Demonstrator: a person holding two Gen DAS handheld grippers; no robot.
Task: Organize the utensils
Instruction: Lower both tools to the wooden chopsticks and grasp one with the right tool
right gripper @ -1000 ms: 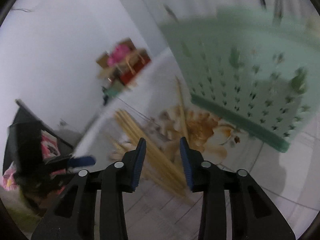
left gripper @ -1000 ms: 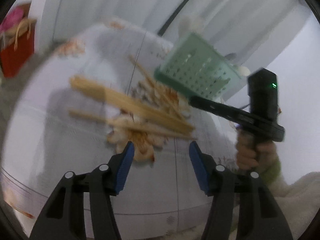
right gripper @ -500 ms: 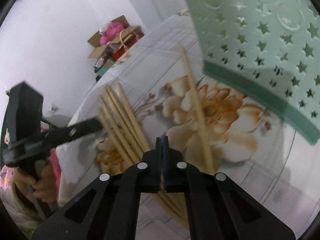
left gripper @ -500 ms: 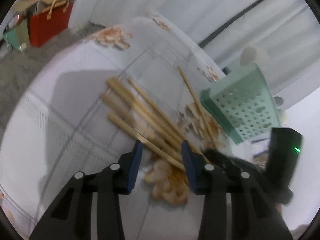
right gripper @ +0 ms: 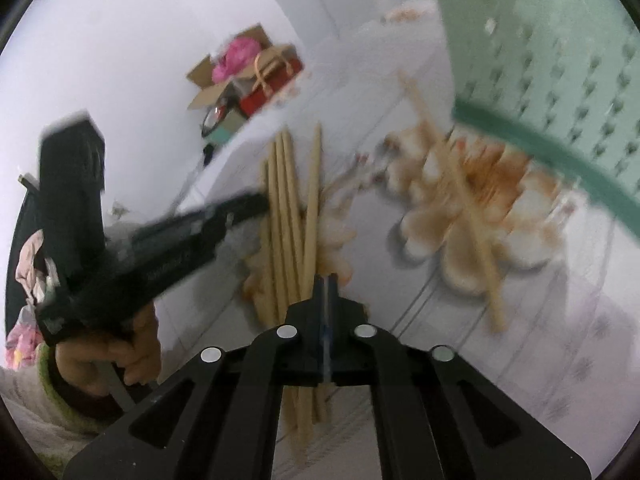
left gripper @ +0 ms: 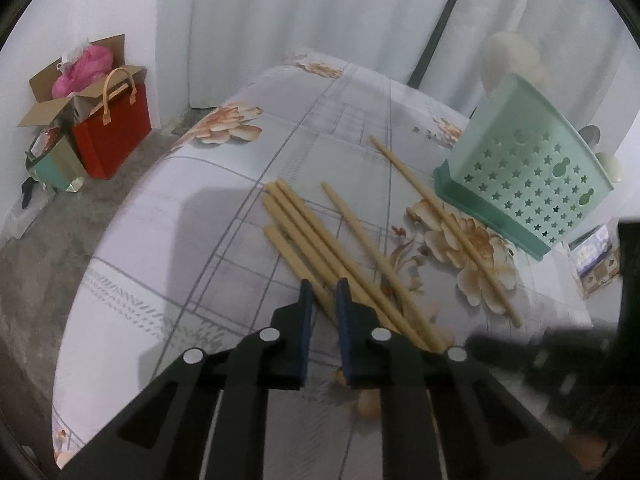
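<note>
The left gripper (left gripper: 321, 294) has just been closing; its jaws stand narrowly apart with one chopstick (left gripper: 298, 262) of the bundle running between them, and whether the pads already press on it cannot be told. The right gripper (right gripper: 327, 286) is fully closed, pad against pad, its tips among the near ends of the same chopsticks (right gripper: 288, 216); nothing shows between the pads, so it appears to hold nothing. The chopsticks lie loose on the flowered tablecloth (left gripper: 200, 216), four close together, one slightly apart, and a sixth (left gripper: 444, 228) separate, running toward the green holder (left gripper: 524, 172). Risks, as judged: the left jaws sit near one end of the stick, so a lift could let it pivot and slip; neighbouring sticks touch it and may be dragged or rolled off the cloth. The two grippers work close together over one bundle and could collide. The holder lies tipped on its side, its mouth turned away; its contents cannot be seen. On the floor beyond, an open cardboard box (left gripper: 60, 92) holds something pink, with a red bag (left gripper: 116, 136) beside it.
</note>
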